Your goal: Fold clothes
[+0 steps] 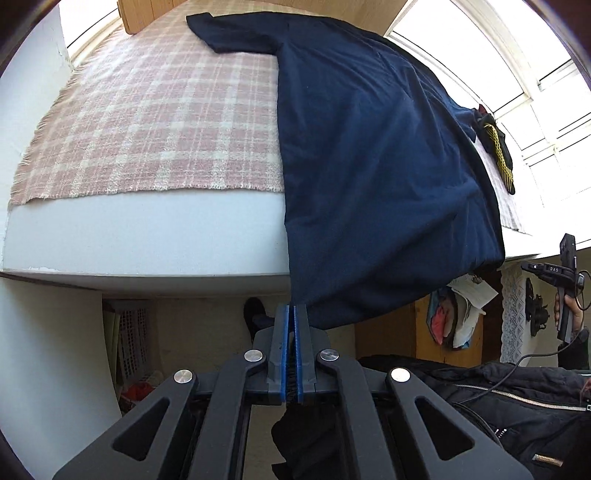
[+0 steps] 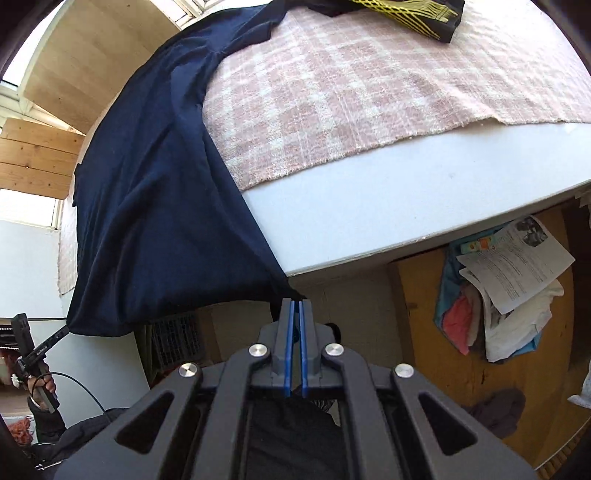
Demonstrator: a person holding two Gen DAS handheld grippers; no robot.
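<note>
A navy blue T-shirt (image 1: 369, 147) lies across the pink plaid blanket (image 1: 166, 122), and its lower part hangs over the near edge of the white table (image 1: 147, 236). My left gripper (image 1: 293, 306) is shut on one bottom corner of the shirt, in front of the table edge. In the right wrist view the same T-shirt (image 2: 155, 192) stretches from the blanket (image 2: 351, 92) down to my right gripper (image 2: 296, 302), which is shut on the other bottom corner. The hem sags between the two corners. One sleeve lies flat at the far end.
A black and yellow garment (image 2: 413, 14) lies at the far side of the blanket. Under the table are a wooden floor, a heap of papers and clothes (image 2: 509, 280) and a white crate (image 1: 129, 332). A hand (image 1: 565, 314) holds the other gripper at the right.
</note>
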